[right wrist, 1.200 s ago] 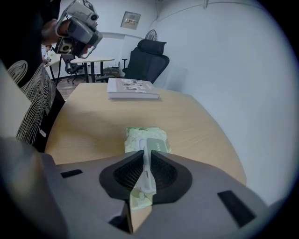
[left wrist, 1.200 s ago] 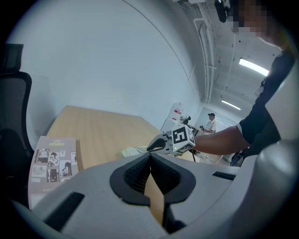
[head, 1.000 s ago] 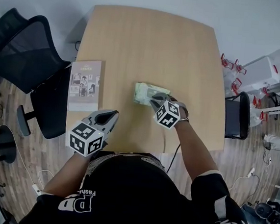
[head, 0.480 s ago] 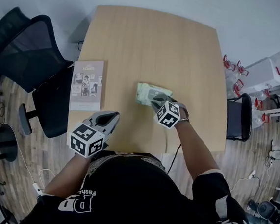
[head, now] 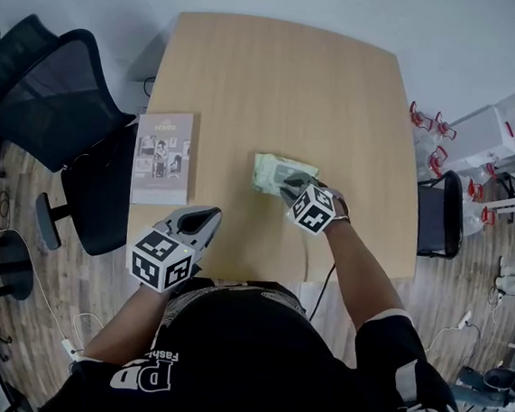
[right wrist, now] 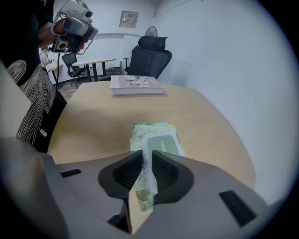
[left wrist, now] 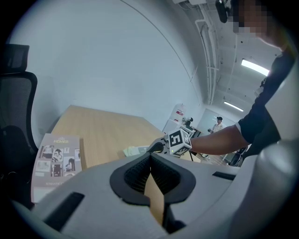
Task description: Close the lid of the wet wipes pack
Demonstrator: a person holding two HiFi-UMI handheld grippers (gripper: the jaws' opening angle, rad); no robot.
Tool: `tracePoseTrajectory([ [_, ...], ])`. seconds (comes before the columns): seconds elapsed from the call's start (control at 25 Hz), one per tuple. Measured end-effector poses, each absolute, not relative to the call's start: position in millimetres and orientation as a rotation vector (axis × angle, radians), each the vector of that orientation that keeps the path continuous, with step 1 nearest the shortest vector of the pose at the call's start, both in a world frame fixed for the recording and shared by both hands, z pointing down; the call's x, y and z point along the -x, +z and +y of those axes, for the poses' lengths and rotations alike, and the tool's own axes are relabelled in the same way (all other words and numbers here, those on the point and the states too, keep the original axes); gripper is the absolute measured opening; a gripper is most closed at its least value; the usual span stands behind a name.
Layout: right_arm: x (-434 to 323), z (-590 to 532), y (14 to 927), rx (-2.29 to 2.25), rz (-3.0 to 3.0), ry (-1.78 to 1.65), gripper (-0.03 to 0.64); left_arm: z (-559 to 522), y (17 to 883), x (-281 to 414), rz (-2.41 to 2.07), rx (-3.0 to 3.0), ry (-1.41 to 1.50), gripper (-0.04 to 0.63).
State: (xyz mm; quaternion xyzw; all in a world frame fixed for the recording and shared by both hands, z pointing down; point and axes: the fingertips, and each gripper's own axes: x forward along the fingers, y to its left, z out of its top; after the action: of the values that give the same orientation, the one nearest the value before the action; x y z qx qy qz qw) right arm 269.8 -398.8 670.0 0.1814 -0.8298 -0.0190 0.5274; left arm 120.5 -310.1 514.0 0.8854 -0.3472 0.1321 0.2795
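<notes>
So, the wet wipes pack [head: 273,169] is found lying flat on the table [head: 270,75], about midway between the left and right edges and a bit closer to the near edge. The right gripper [head: 289,184] is pointed steeply down at the pack's near end, so the pack is seen right under and just ahead of its tips. In the right gripper view the white edge of the lid [right wrist: 161,142] is seen in the narrow gap between the jaws, which are spread a little and have just been opening. No real squeeze on the lid is seen, tbh. The rest of the lid is laid low over the green pack, though whether it's snapped fully down can't be told. The left gripper [head: 204,215] is held over the near edge toward the left corner, well apart from the pack, its jaws pressed together at the tips with nothing between them. A magazine [head: 162,157] is parked along the left edge.
</notes>
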Motion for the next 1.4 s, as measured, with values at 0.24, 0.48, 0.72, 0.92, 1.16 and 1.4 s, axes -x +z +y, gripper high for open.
tracePoseTrajectory([
  [0.24, -269, -396, 663, -0.532, -1.949, -0.017, 0.069, -303, 513, -112, -0.89, -2.403, 0.366, 0.018],
  [0.48, -254, -375, 636, -0.719, -1.999, 0.031, 0.045, -297, 515, -97, -0.813, -2.45, 0.38, 0.018],
  [0.72, -231, -337, 594, -0.971, -2.09, 0.126, 0.017, -284, 513, -92, -0.674, -2.521, 0.398, 0.018],
  [0.92, -212, -305, 566, -1.121, -2.131, 0.182, 0.008, -275, 507, -87, -0.573, -2.575, 0.399, 0.018],
  [1.16, -193, -265, 528, -1.369, -2.327, 0.499, 0.005, -257, 506, -90, -0.452, -2.612, 0.416, 0.018],
  [1.4, -181, -221, 497, -1.503, -2.489, 0.742, 0.005, -237, 500, -110, -0.357, -2.656, 0.419, 0.018],
])
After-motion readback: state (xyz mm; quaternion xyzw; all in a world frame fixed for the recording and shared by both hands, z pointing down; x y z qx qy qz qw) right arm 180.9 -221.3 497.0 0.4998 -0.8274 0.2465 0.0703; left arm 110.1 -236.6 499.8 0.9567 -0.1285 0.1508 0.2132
